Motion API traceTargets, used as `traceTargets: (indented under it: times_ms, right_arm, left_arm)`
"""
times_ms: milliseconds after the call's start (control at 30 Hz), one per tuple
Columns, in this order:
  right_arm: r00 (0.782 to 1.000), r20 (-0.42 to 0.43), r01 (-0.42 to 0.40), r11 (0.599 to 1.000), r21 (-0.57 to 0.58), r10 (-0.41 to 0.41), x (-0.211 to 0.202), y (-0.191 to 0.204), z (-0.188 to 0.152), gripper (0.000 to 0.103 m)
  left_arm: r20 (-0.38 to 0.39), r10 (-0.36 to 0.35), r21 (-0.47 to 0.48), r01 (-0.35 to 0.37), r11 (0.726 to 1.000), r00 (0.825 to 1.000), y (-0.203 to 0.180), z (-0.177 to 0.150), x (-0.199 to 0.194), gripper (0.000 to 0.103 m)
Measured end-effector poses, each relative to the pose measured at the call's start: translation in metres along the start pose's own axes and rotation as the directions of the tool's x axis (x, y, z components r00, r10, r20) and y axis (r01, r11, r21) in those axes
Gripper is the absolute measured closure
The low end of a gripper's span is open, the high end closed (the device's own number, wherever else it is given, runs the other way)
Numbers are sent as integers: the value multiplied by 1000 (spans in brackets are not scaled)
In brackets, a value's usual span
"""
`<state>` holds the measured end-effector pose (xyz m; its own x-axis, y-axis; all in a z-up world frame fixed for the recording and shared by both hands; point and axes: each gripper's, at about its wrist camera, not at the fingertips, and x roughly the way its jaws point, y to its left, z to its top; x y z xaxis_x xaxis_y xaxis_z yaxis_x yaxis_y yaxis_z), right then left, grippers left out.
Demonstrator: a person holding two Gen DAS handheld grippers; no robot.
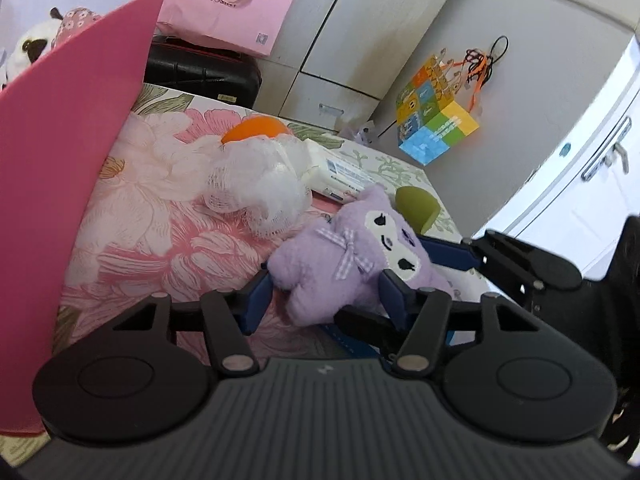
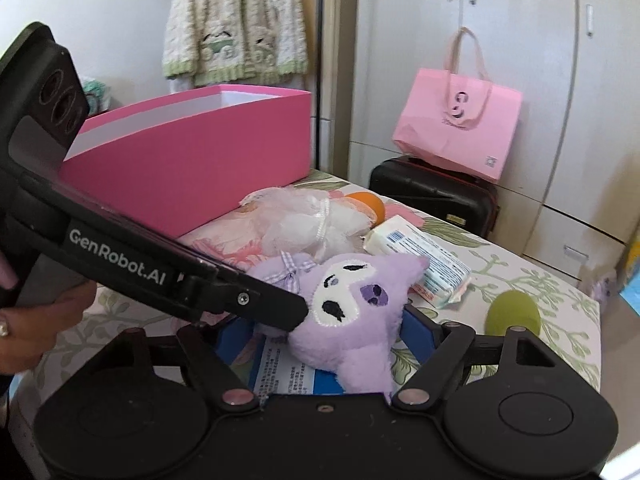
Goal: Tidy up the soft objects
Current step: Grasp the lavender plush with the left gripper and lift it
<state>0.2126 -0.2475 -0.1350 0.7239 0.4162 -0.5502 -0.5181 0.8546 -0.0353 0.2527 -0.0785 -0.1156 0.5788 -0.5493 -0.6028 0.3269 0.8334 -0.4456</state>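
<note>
Left tool (image 2: 276, 320) with "GenRobot.AI" lettering, against purple plush (image 2: 352, 316).

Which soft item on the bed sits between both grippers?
The purple plush, with a gingham bow; the white mesh pouf, orange ball and green sponge lie farther off.

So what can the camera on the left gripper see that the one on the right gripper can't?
Only the left view looks inside the pink box, where a panda plush lies, and shows a colourful cube-shaped box by the wall. Only the right view shows a fluffy cream garment hanging up and the person's hand. Both show the purple plush between the left gripper's fingers, the white mesh pouf, orange ball, green sponge, tissue pack and pink bag.
</note>
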Motion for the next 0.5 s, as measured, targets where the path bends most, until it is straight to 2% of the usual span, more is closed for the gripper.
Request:
traceTargets:
  times_ms: [167, 267, 500]
  right_arm:
    - [999, 27, 44, 999, 27, -44, -2, 4, -4, 25]
    - [997, 42, 68, 997, 35, -69, -4, 7, -5, 28]
    - [989, 75, 123, 992, 17, -124, -13, 21, -8, 29]
  left_arm:
    - [39, 10, 34, -11, 999, 999, -9, -5, -4, 58]
    - [72, 37, 89, -43, 995, 997, -17, -8, -8, 58]
    - [91, 50, 161, -64, 985, 995, -28, -12, -20, 59]
